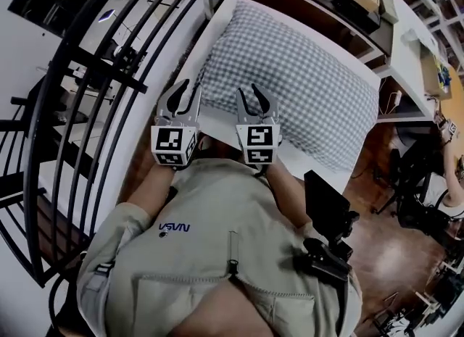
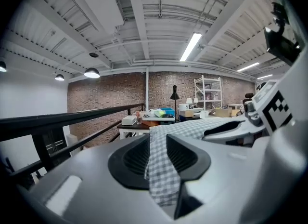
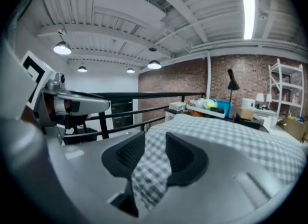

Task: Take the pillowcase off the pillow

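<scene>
A pillow in a grey-and-white checked pillowcase (image 1: 290, 75) lies along a white table (image 1: 308, 165). Both grippers are at its near end. My left gripper (image 1: 179, 96) is at the near left corner, jaws apart. In the left gripper view (image 2: 158, 156) a strip of the checked fabric (image 2: 161, 179) lies in the gap between the pads. My right gripper (image 1: 255, 101) reaches over the near edge, jaws apart. Checked fabric (image 3: 151, 170) also shows between the pads in the right gripper view (image 3: 154, 158). Neither pair of pads visibly presses the cloth.
A black metal railing (image 1: 94, 111) curves close along the left of the table. Desks with boxes and clutter (image 1: 417, 53) stand to the right, and a black office chair (image 1: 420, 183) beyond. A black device (image 1: 330, 219) hangs at the person's right side.
</scene>
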Demonstrator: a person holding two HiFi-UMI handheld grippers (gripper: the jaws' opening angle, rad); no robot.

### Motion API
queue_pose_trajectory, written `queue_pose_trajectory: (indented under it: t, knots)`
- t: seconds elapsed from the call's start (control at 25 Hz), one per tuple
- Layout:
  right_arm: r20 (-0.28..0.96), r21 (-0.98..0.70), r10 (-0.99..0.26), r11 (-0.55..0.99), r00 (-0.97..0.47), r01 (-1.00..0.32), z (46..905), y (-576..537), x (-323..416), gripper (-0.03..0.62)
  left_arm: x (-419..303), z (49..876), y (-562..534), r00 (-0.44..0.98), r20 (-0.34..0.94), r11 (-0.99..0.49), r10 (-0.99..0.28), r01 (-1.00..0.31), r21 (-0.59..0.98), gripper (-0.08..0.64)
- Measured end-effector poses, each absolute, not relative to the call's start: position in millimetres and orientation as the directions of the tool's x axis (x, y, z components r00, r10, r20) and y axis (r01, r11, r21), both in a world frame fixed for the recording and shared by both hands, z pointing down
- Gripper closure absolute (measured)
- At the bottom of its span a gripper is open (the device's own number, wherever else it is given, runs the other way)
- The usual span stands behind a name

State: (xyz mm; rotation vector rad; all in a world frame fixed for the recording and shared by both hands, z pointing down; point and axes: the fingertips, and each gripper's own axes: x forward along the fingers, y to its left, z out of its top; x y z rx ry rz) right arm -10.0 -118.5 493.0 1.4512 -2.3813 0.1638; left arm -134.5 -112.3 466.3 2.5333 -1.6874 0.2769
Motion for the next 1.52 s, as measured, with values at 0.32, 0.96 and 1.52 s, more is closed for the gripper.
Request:
queue_pose_trajectory:
  t: [0.32,0.96,1.52]
  knots:
    - [0.653,0.155,-0.679,0.555,-0.337,-0.817,572.3,-155.4,-74.4,0.417,-172.6,474.5,-139.4,0.423,0.242,-0.442,-0.873,-0.897,-0.028,0.439]
    - [0.7,0.186,-0.676,0.484,-0.23,-0.855,582.8,-141.6,-63.1,0.568,-152.2,540.8,-163.1,0.596,0.353,-0.621,-0.722,-0.782,0.051,0.439]
    - [0.772,0.333,-0.615,0.606,-0.16,-0.722,611.8,-138.6,-79.3,0.578,-173.8,567.0,-168.2,0.564,0.384,-0.573,-0.731,-0.813,0.103,0.468]
